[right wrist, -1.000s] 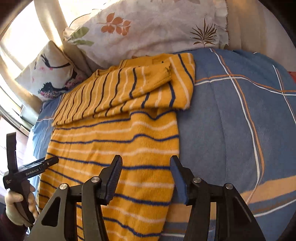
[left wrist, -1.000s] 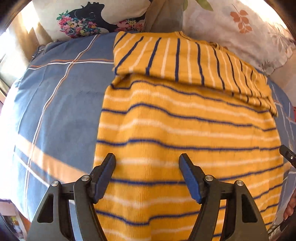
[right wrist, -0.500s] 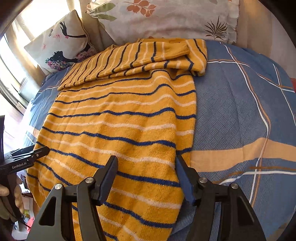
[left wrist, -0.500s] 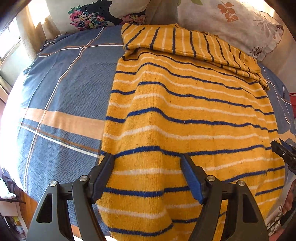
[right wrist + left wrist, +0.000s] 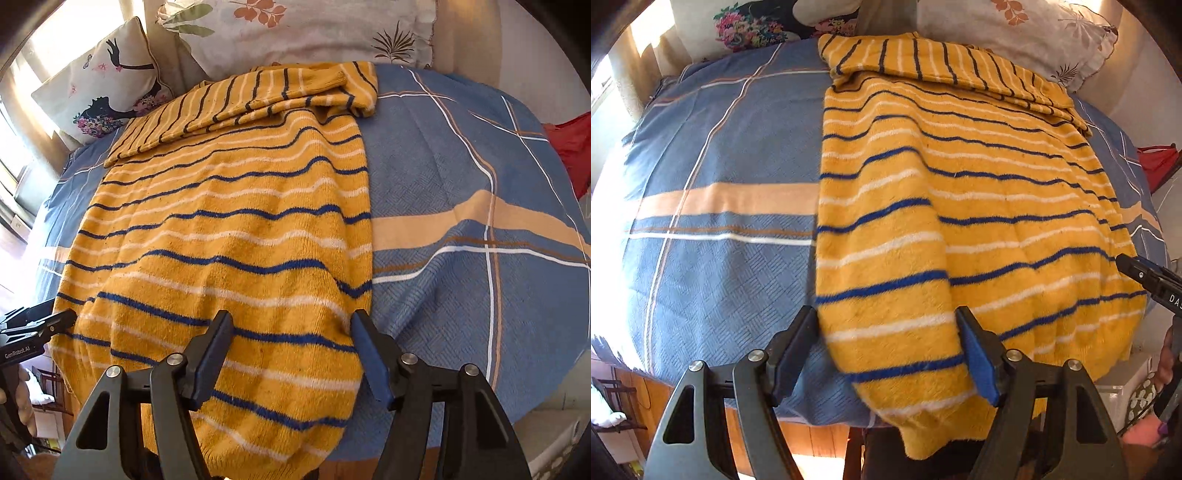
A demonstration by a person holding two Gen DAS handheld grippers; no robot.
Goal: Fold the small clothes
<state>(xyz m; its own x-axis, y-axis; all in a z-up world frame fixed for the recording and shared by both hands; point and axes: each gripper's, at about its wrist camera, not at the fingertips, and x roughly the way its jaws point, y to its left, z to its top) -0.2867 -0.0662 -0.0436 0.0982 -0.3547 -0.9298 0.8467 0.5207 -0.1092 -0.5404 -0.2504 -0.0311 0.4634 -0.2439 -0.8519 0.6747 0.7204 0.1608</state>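
Note:
A yellow sweater with blue and white stripes (image 5: 960, 206) lies flat on the blue plaid bed cover (image 5: 720, 184), its sleeves folded across the far end. Its hem hangs over the near bed edge. My left gripper (image 5: 888, 350) is open, its fingers straddling the hem's left corner. My right gripper (image 5: 291, 354) is open, straddling the hem's right corner of the sweater (image 5: 229, 240). Each gripper's tip shows in the other's view: the right gripper in the left wrist view (image 5: 1145, 273), the left gripper in the right wrist view (image 5: 40, 325).
Pillows lean at the bed's head: a floral one (image 5: 1015, 33) and one with a dark figure (image 5: 103, 92). A red item (image 5: 569, 147) lies at the right bed edge. Wooden floor (image 5: 809, 439) shows below the near edge.
Both grippers have drawn back toward the near bed edge, from over the sweater's middle to its hem. Both stay open. The hem now hangs over the edge.

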